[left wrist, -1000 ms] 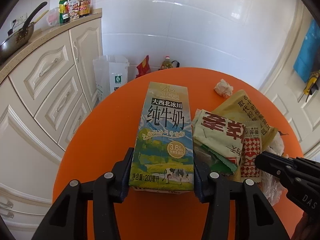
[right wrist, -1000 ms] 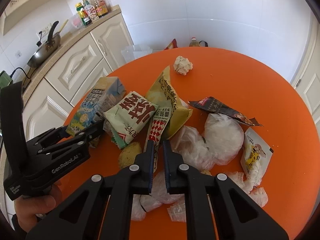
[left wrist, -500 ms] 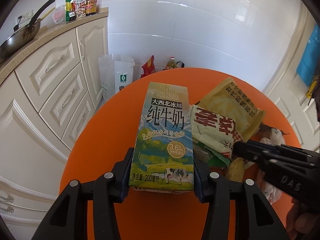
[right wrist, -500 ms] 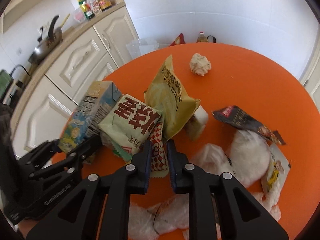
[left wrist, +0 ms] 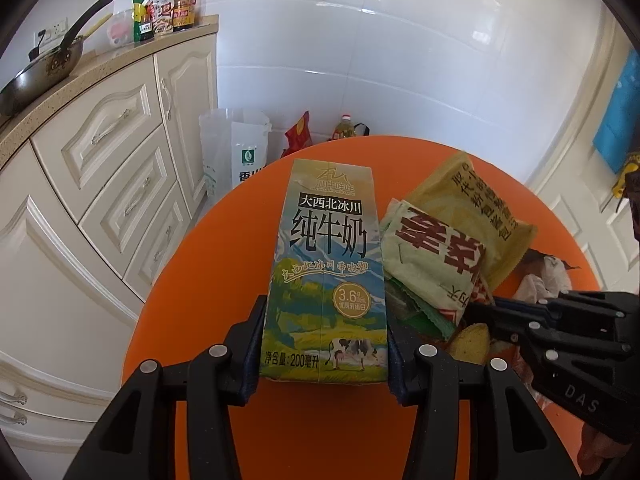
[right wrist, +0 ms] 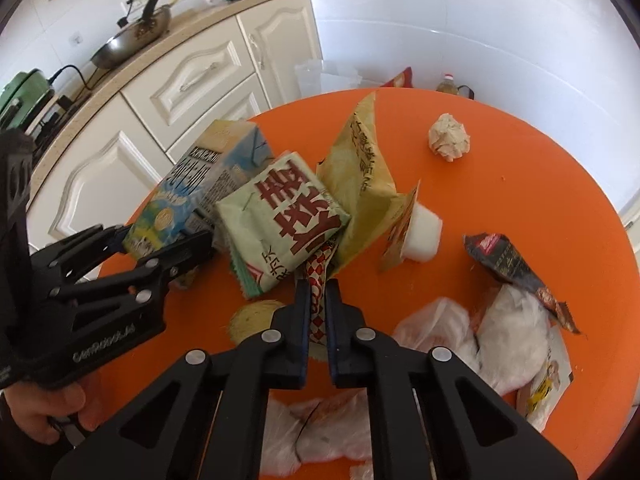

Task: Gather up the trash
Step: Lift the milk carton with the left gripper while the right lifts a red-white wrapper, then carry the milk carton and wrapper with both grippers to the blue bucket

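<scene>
Left gripper (left wrist: 326, 354) clamps milk carton (left wrist: 328, 276); right gripper (right wrist: 318, 308) pinches checkered wrapper (right wrist: 319, 276).

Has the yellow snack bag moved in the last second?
Yes. The yellow snack bag has been lifted with the wrappers in the right claw, uncovering a white cup on the orange table.

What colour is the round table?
Bright orange table; the right wrist view shows it best.

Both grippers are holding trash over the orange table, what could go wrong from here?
The right hand-held gripper pinches only the red-checked wrapper; the green packet and yellow bag leaning on it may slide off. The left hand-held gripper grips the milk carton near its base, so it could tip.
</scene>
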`<state>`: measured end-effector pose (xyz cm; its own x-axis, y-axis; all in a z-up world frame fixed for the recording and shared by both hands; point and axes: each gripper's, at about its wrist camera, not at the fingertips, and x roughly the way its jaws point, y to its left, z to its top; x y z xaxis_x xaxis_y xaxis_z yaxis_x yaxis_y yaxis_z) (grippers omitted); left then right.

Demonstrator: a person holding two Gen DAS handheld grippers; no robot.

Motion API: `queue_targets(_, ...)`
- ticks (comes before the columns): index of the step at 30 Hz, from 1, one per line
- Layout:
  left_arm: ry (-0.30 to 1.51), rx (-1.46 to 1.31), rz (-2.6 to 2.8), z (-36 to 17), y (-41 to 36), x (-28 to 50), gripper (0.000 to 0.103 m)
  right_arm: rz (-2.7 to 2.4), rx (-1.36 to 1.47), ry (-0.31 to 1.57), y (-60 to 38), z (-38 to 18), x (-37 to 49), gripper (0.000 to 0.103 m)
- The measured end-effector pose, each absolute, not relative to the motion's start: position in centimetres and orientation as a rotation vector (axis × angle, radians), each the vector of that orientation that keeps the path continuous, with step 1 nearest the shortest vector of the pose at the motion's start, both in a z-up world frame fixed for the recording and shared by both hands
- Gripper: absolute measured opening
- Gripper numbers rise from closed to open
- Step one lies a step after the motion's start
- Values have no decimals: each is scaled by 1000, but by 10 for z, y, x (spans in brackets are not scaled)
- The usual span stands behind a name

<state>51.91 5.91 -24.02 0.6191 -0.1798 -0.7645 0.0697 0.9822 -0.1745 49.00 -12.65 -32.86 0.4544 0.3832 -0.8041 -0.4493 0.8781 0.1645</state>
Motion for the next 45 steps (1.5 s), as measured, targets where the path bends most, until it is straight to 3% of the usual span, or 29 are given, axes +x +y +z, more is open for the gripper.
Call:
queue_targets(11, 902, -124, -129, -239, 54, 504, 45, 535, -126, 1034, -121, -331, 489, 16)
queue_targets(15, 905, -143, -130, -237, 52, 502, 45, 553, -173, 1031, -116, -331, 480, 5)
queue_targets(26, 846, -151, -106, -221, 49, 469, 45, 528, -21, 938, -149, -312, 448, 4)
queue_targets(45, 600, -77, -220, -103, -5, 350, 45, 438, 133, 633, -237, -215, 378, 4)
